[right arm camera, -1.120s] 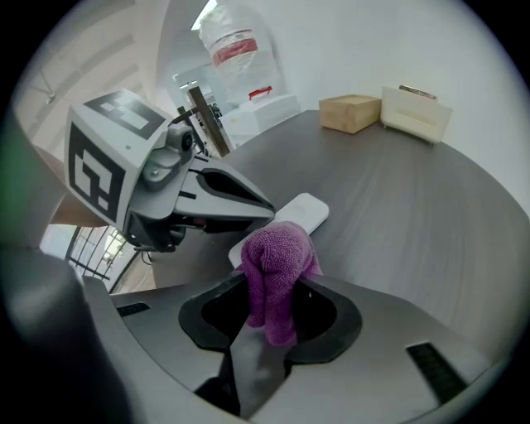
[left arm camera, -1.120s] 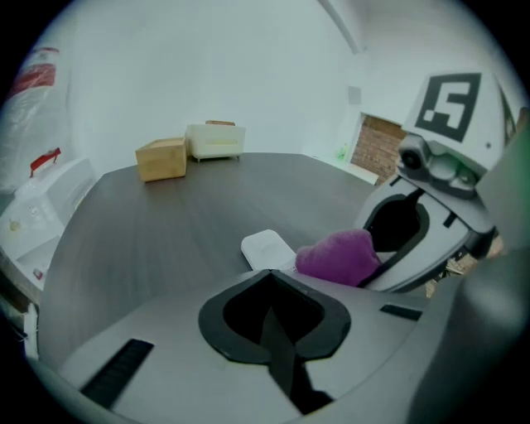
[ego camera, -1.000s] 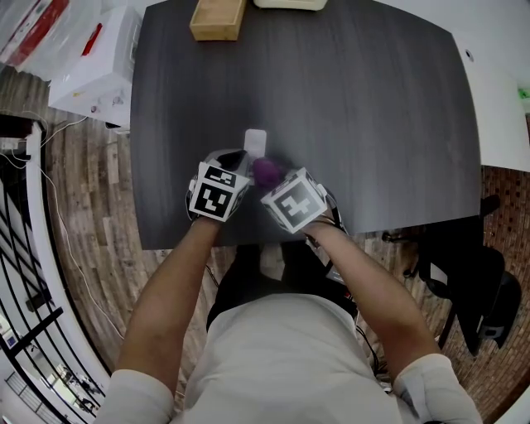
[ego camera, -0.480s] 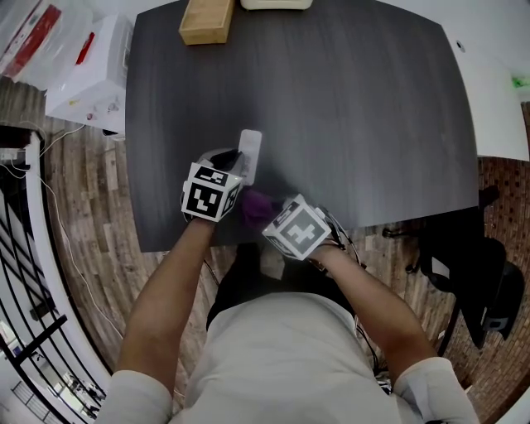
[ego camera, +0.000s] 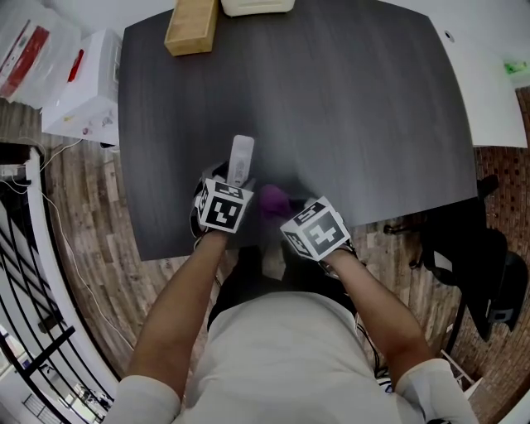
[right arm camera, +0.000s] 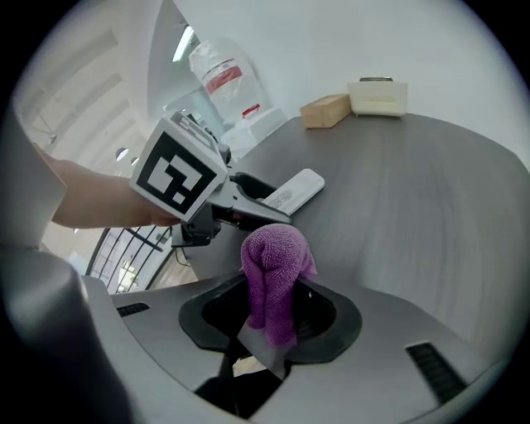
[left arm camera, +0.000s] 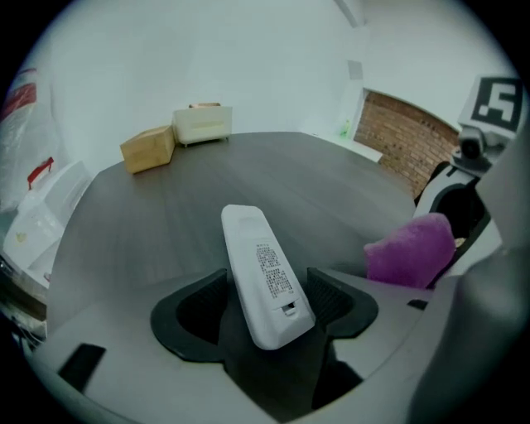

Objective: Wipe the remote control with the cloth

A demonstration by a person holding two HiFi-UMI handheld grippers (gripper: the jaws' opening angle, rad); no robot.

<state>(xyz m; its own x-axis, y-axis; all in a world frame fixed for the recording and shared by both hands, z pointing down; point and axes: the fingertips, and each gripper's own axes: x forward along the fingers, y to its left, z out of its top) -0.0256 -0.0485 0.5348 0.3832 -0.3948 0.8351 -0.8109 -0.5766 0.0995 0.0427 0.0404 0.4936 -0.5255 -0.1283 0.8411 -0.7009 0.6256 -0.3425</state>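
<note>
Remote (left arm camera: pixel 265 280) label print unreadable; cream box (ego camera: pixel 257 6) cropped.

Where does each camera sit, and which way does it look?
Head view: on the person's head, looking steeply down at the table; both forearms show.
Left gripper view: on the left claw, looking along its jaws, which have just been opening, the remote between them.
Right gripper view: on the right claw, shut on the cloth; the left forearm shows.
Shared: all show remote and cloth.
</note>
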